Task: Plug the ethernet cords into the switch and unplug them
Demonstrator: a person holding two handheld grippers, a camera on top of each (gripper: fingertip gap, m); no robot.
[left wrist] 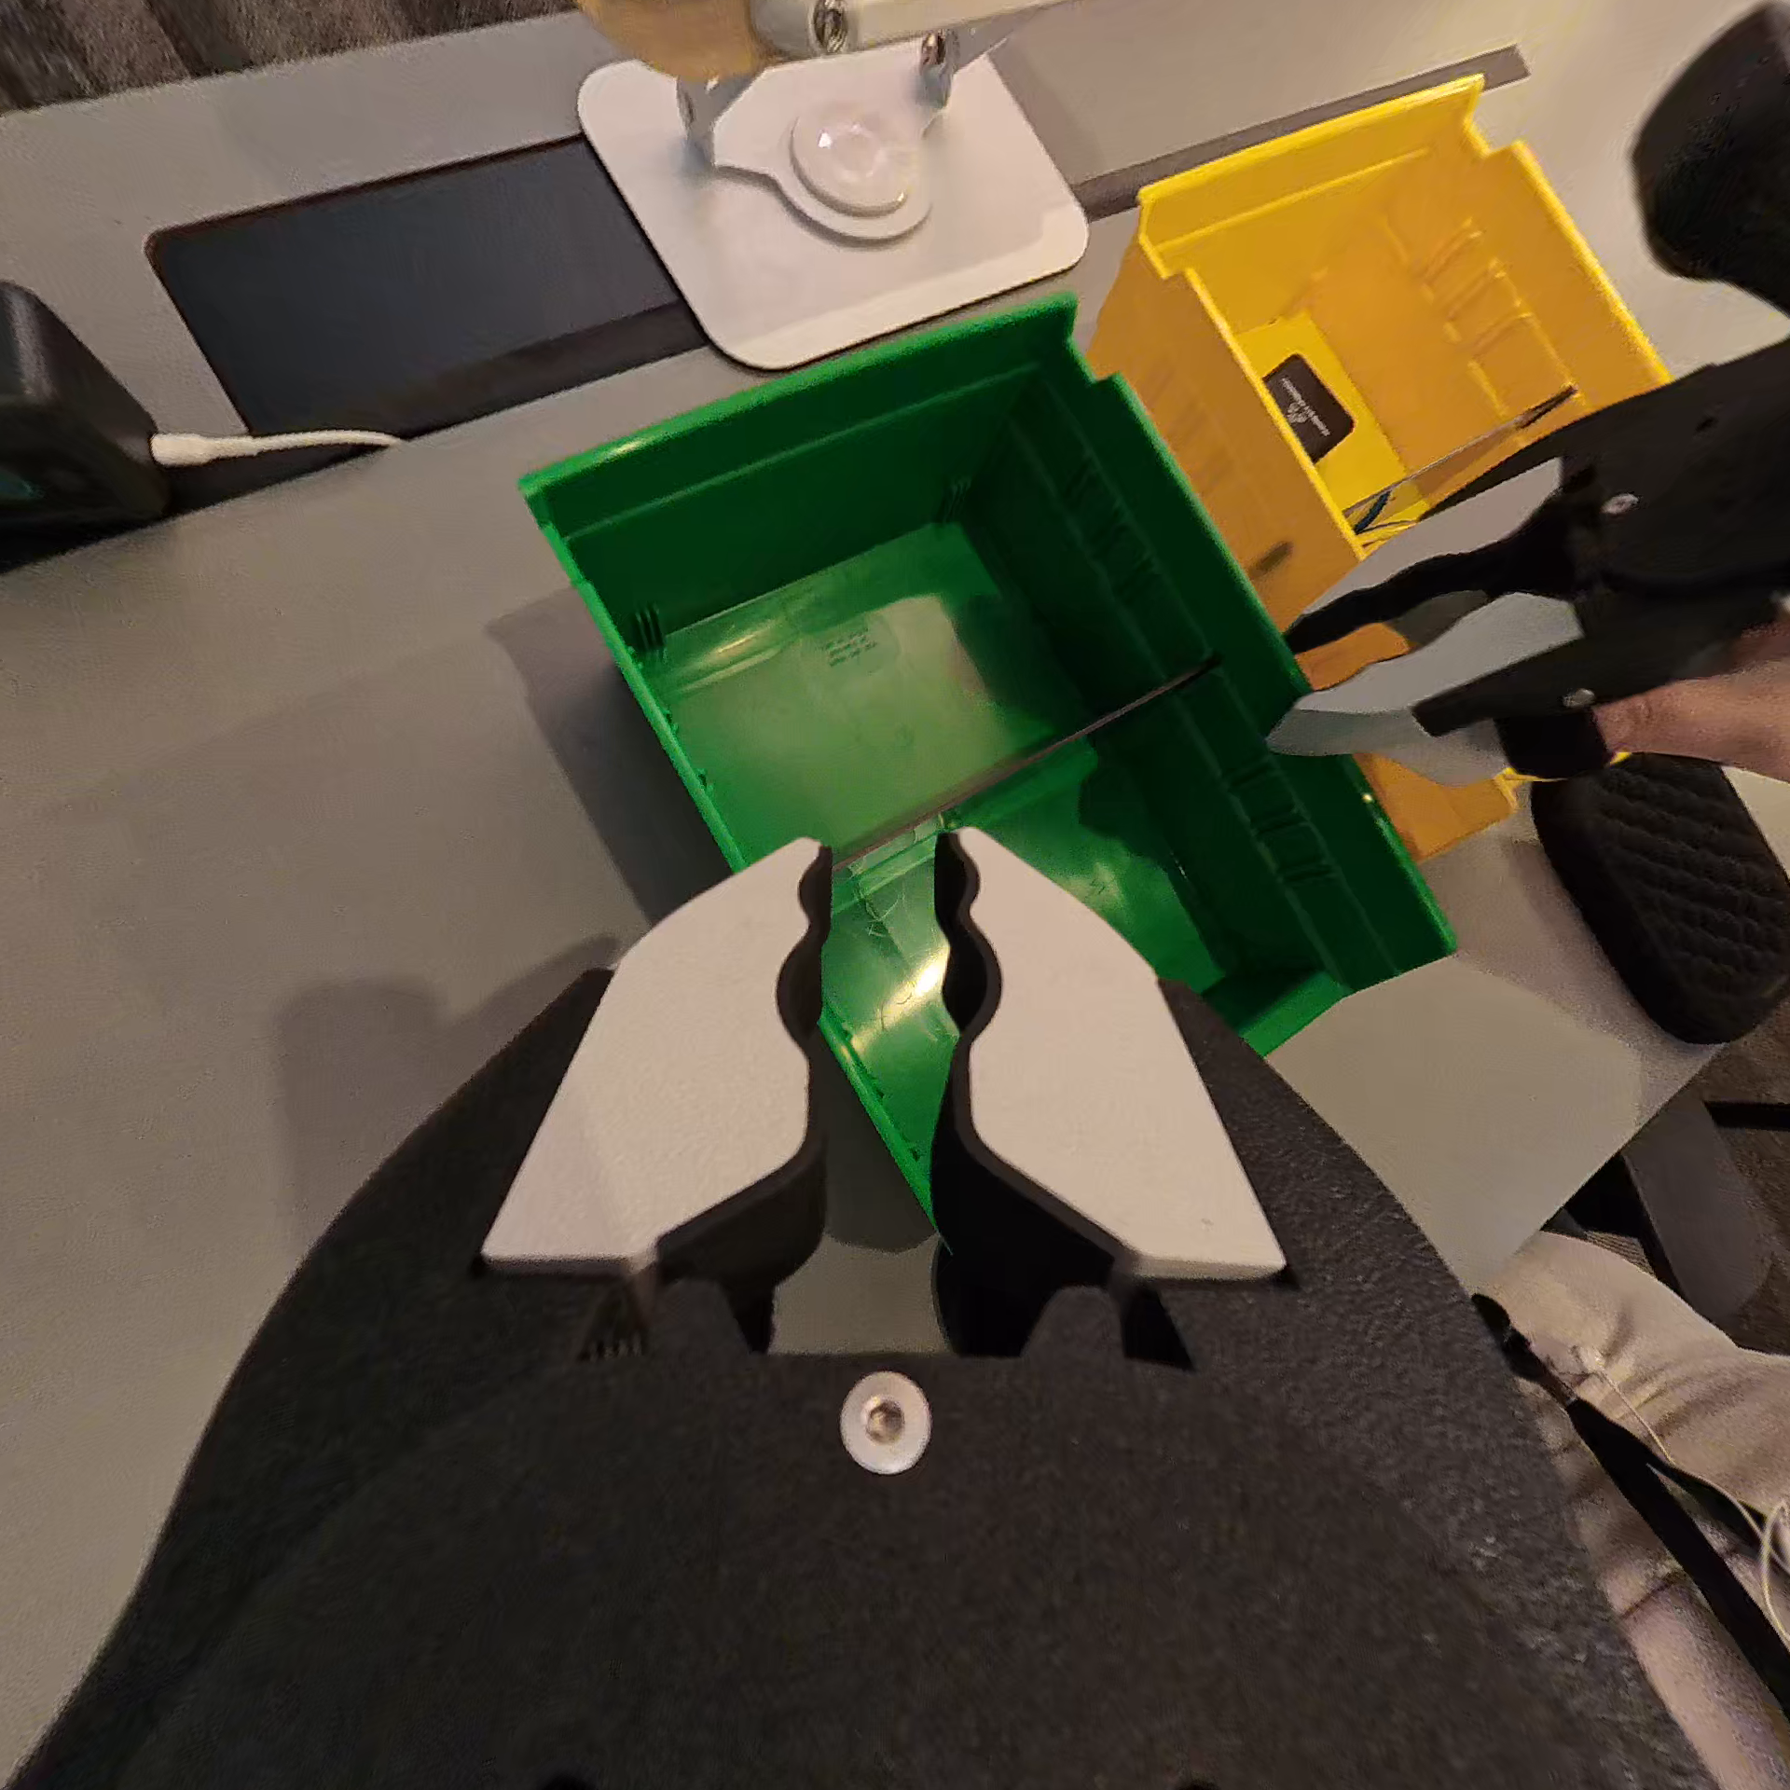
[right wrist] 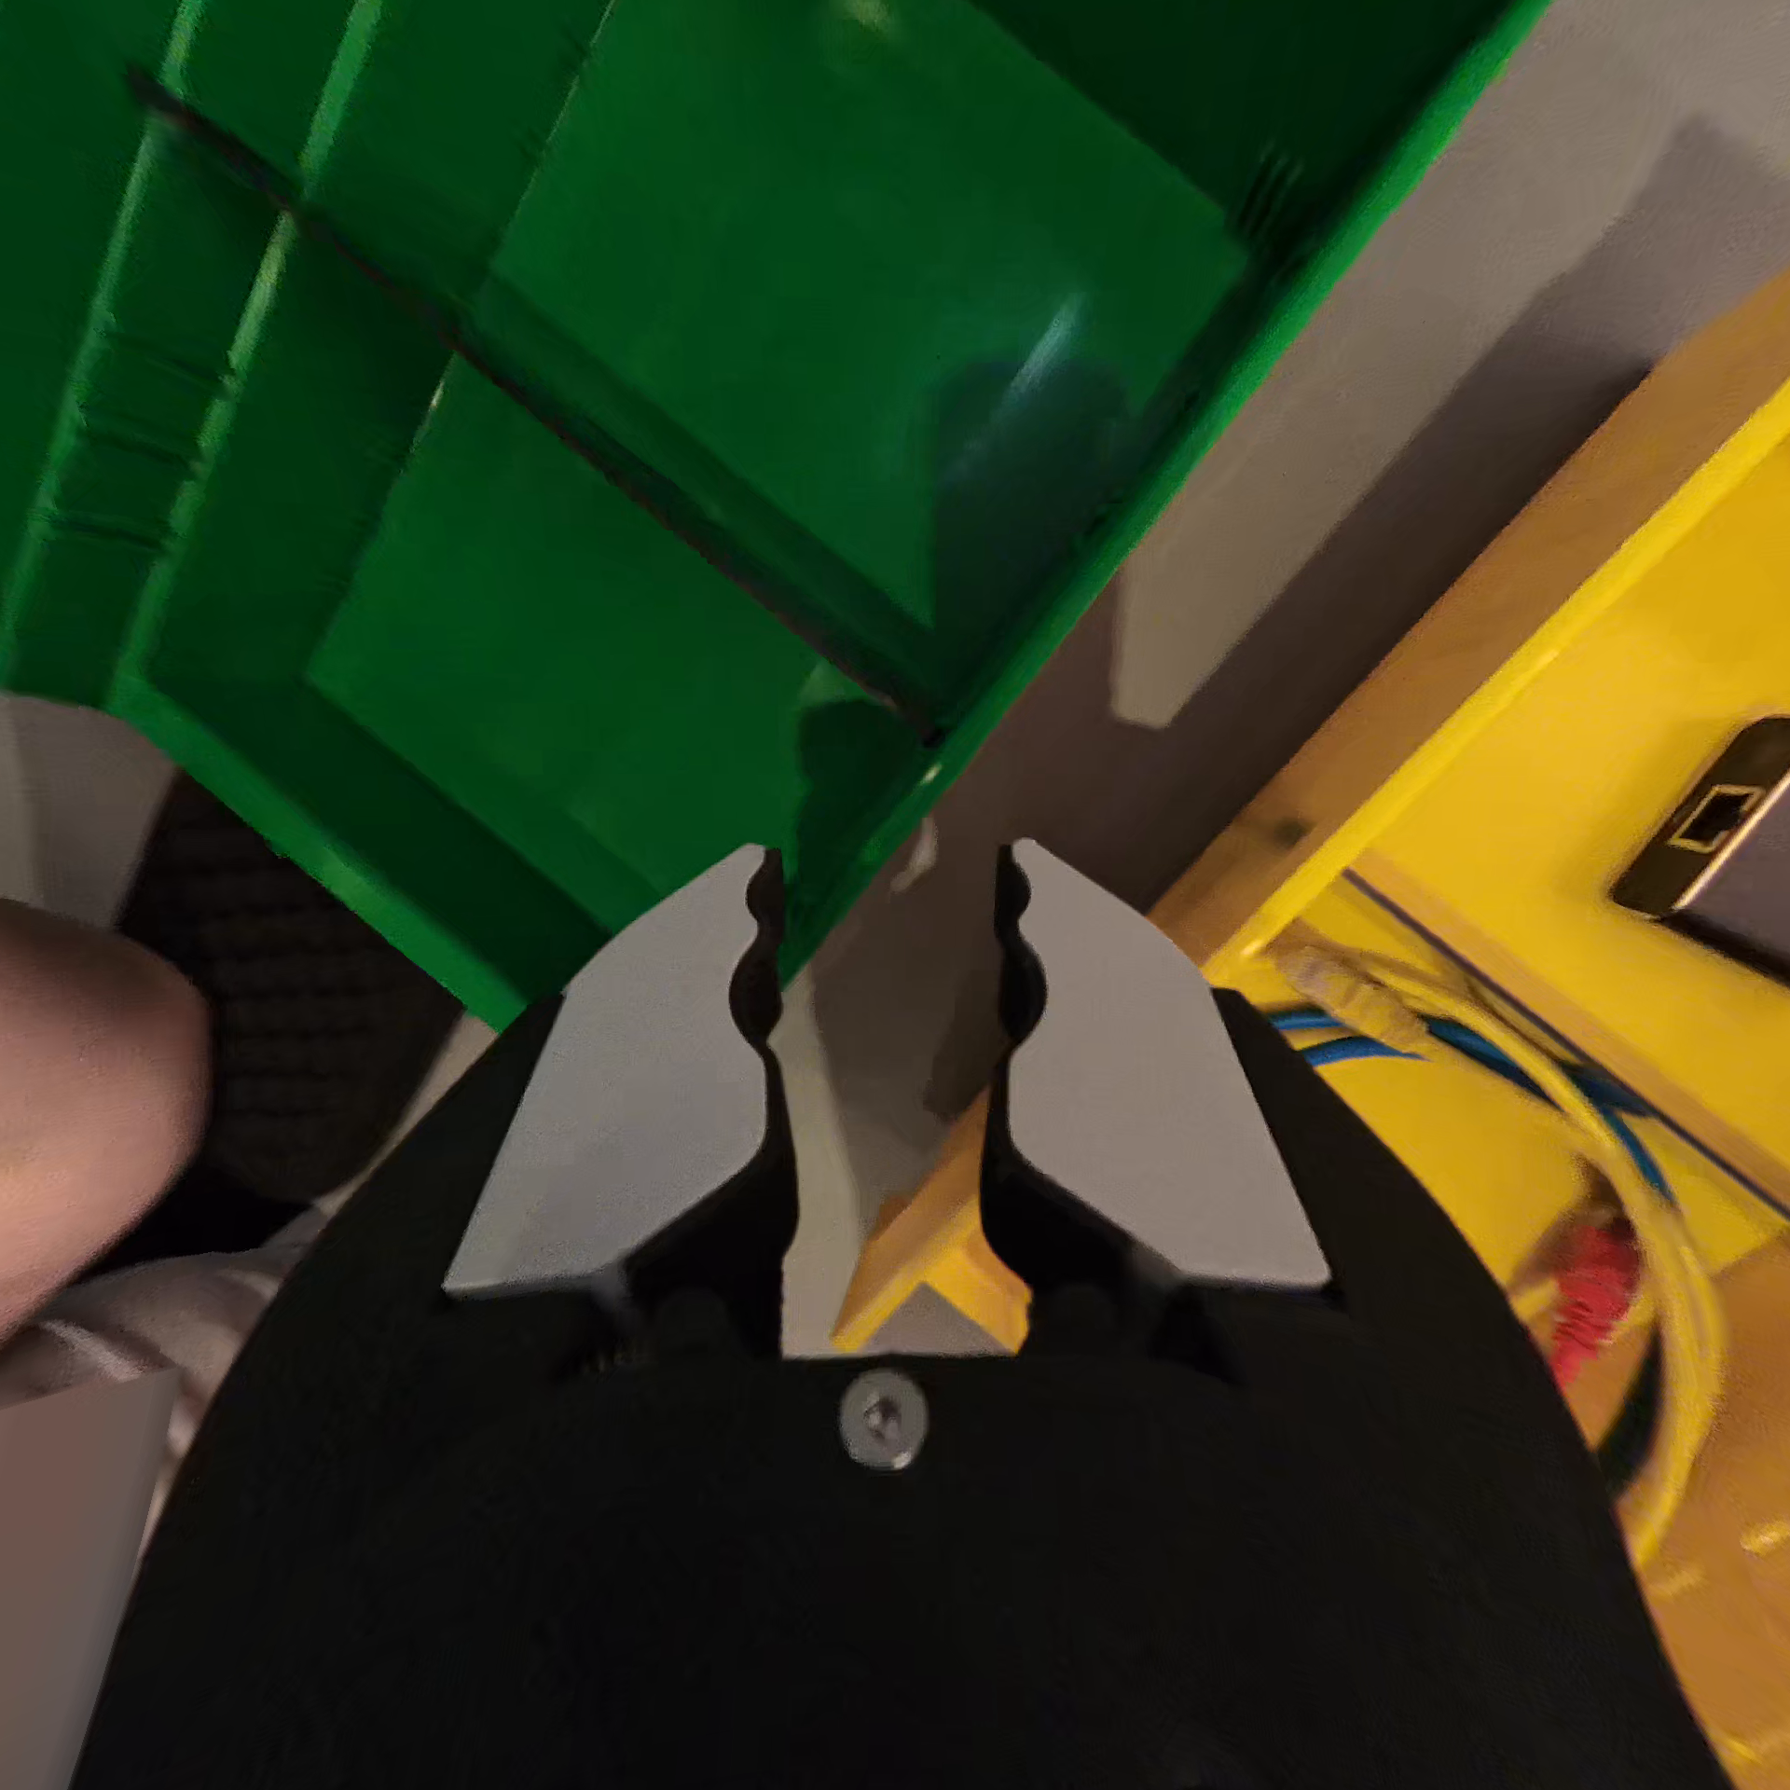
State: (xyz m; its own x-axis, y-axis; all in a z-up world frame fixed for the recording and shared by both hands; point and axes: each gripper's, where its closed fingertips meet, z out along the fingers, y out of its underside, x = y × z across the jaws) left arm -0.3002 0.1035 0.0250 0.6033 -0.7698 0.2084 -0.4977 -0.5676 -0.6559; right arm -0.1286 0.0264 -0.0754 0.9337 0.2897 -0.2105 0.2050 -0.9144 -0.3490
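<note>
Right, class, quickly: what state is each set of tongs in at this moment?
Left tongs: open, nothing held, poised over the green bin.
Right tongs: open, nothing held, between the green bin and the yellow bin.

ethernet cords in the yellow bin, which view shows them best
The right wrist view: yellow and blue cords lie coiled in the yellow bin. In the left wrist view the right gripper blocks that part of the bin, so they barely show.

Grey desk (left wrist: 291, 775) – white stand base (left wrist: 833, 203), black chair (left wrist: 1666, 901).
</note>
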